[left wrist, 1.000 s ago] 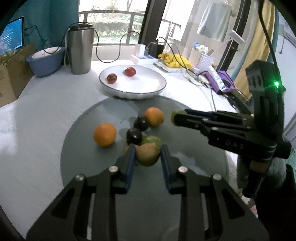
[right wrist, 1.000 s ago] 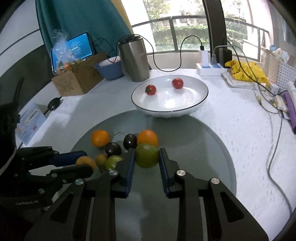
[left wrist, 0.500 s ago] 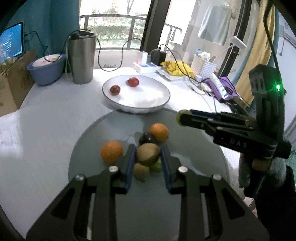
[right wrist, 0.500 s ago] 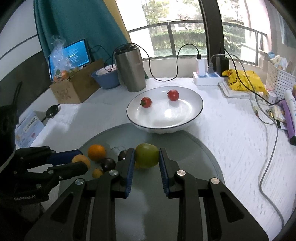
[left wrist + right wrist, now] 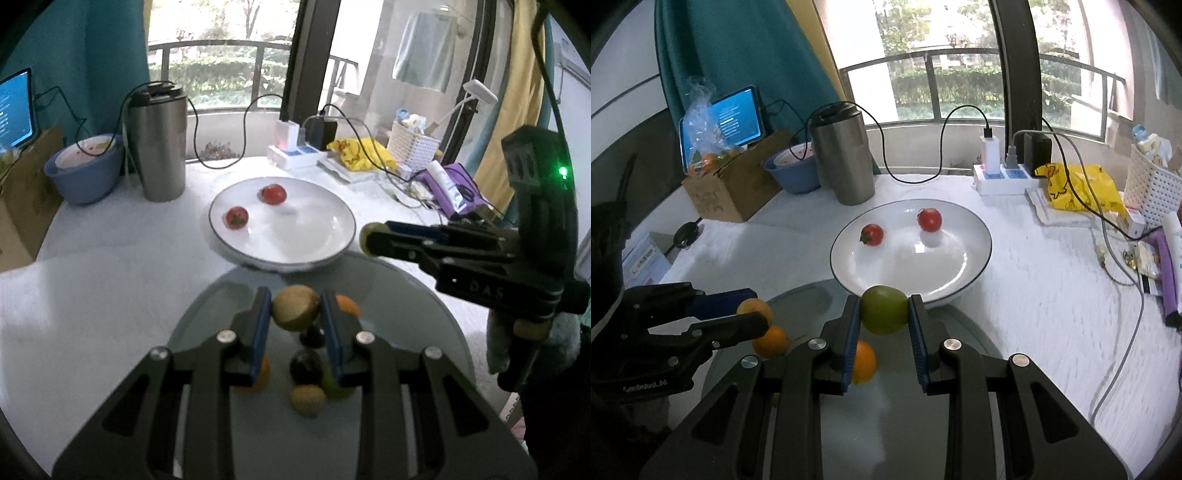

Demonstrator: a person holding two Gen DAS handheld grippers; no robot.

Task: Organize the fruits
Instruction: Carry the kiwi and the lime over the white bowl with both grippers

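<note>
My left gripper (image 5: 294, 308) is shut on a brown kiwi (image 5: 294, 309) and holds it above the grey turntable (image 5: 406, 295), short of the white plate (image 5: 317, 236). My right gripper (image 5: 883, 310) is shut on a green fruit (image 5: 884, 310) held at the near rim of the white plate (image 5: 960, 258). The plate holds two red tomatoes (image 5: 871, 235) (image 5: 929, 219). Below on the turntable lie oranges (image 5: 864, 362), dark plums (image 5: 306, 365), a second kiwi (image 5: 307, 400) and a green fruit partly hidden by my fingers.
A steel tumbler (image 5: 844, 155), a blue bowl (image 5: 792, 171) and a cardboard box (image 5: 735, 188) stand behind the plate on the left. A power strip (image 5: 1001, 177), cables, a yellow bag (image 5: 1078, 188) and a white basket (image 5: 1150, 177) crowd the back right.
Both grippers have lifted their fruit off the turntable and moved forward toward the plate. The pile of fruit now lies lower and closer beneath the fingers.
</note>
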